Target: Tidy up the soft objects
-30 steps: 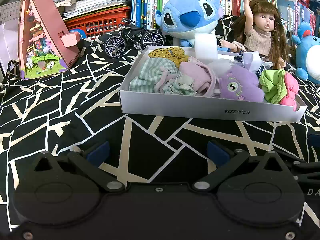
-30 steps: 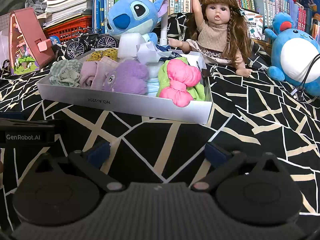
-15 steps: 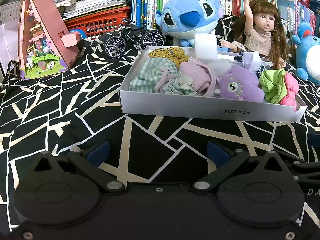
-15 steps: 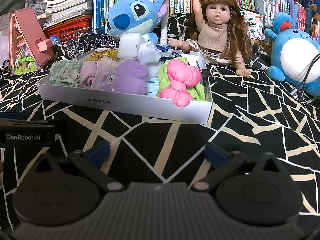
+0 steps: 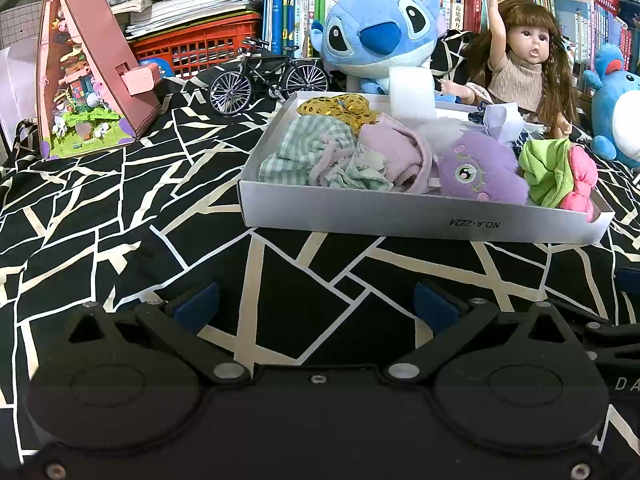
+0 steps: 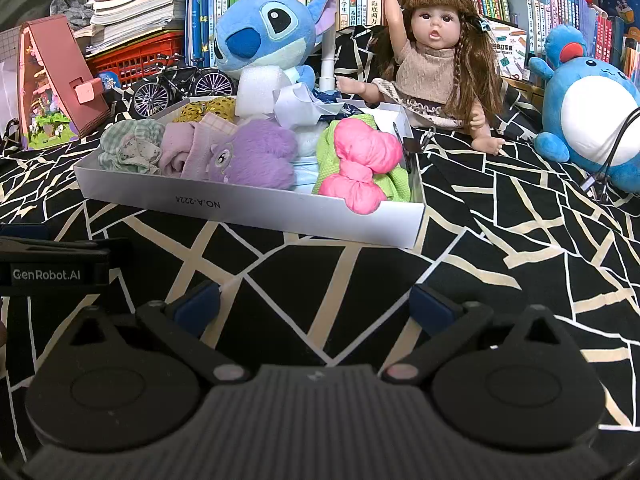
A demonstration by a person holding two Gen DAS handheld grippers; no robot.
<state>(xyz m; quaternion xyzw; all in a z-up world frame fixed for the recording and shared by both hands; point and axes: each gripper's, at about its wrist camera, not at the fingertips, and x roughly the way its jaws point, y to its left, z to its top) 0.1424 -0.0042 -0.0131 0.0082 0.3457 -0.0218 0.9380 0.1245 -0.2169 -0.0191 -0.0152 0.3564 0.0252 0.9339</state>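
white cardboard forms the shallow box (image 5: 420, 222) that sits on the black cloth with cream lines (image 5: 100, 208), and the soft things lie packed inside it. from left to right in the left wrist view there is a green checked cloth (image 5: 308, 148), a pale pink cloth (image 5: 400, 150), a purple plush (image 5: 476, 172), and at the right end a green cloth (image 5: 546, 168) touching a pink knotted bundle (image 5: 580, 182). a gold sequin piece (image 5: 340, 108) and a white foam roll (image 5: 412, 94) sit toward the back of the box. the left gripper (image 5: 316, 304) rests low over the cloth in front of the box, its blue-tipped fingers (image 5: 198, 306) spread wide with nothing between them. the right gripper (image 6: 314, 304) is likewise spread apart and empty, near the box's front right corner. behind the box stand a blue plush (image 6: 264, 40), a doll (image 6: 436, 60) and a toy bicycle (image 5: 268, 76).
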